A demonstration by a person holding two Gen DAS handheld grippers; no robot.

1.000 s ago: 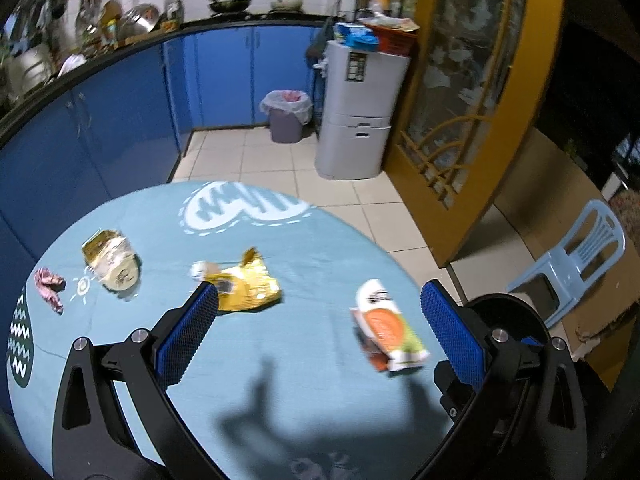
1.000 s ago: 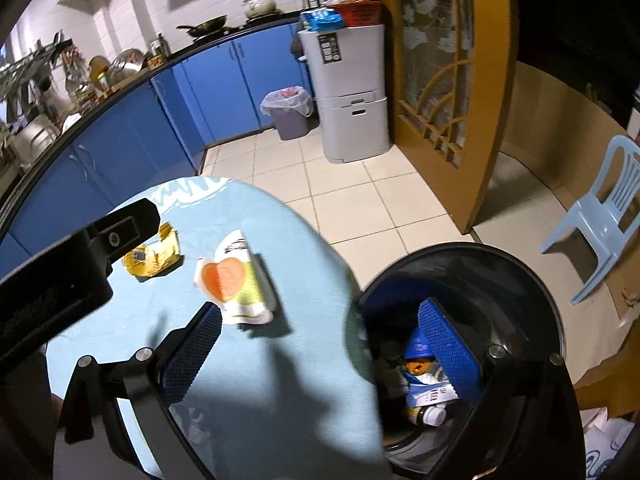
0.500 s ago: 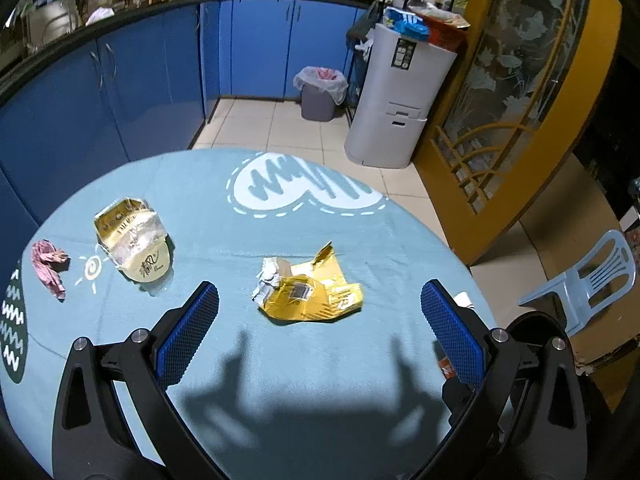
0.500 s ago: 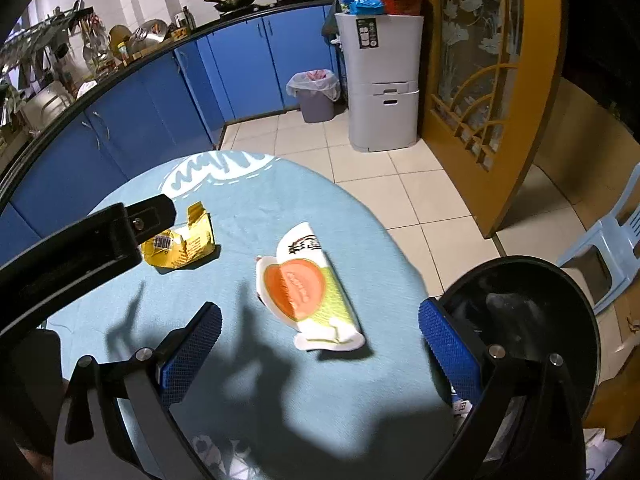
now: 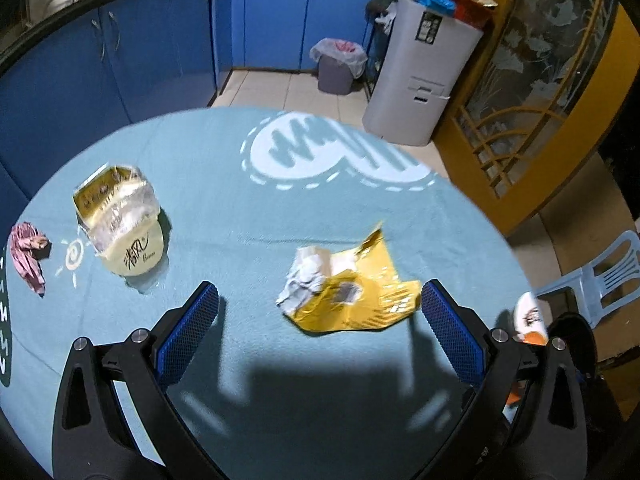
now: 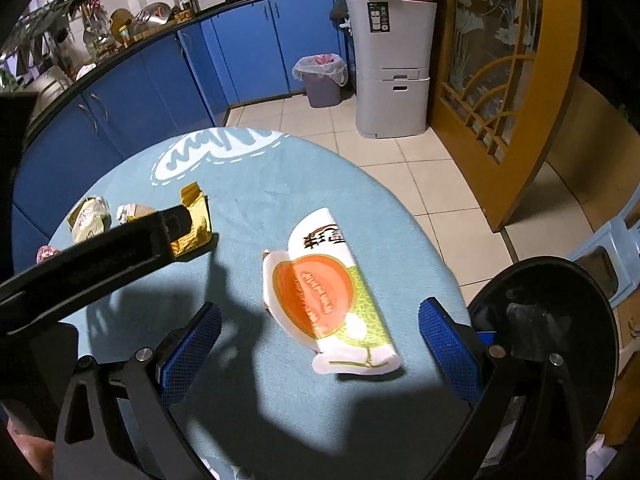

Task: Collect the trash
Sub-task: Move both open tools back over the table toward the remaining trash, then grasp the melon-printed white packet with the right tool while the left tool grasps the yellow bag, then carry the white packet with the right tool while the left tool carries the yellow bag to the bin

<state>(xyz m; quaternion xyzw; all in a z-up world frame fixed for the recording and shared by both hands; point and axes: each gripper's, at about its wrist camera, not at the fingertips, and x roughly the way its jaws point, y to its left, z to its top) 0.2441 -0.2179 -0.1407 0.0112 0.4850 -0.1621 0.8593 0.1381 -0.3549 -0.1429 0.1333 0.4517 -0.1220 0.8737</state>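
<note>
While both sets of tongs hang over the round blue counter (image 5: 280, 208), neither grips anything. The left tongs (image 5: 316, 332) are spread wide, their blue pads standing either side of a crumpled yellow wrapper (image 5: 352, 296) that lies flat on the cloth just beyond them. Farther left of that wrapper sits a clear-and-yellow tissue pack (image 5: 120, 220), and beyond the pack, near the counter's edge, a small pink scrap (image 5: 28, 252). The right tongs (image 6: 320, 340) are likewise wide apart, poised above a white packet with an orange melon print (image 6: 328, 292), which lies to the right of the yellow wrapper, close to the counter's rim. Just past that rim, on the right, stands a black trash bin (image 6: 560, 280). From the right wrist view the left tongs' black arm crosses in front of the yellow wrapper.
</note>
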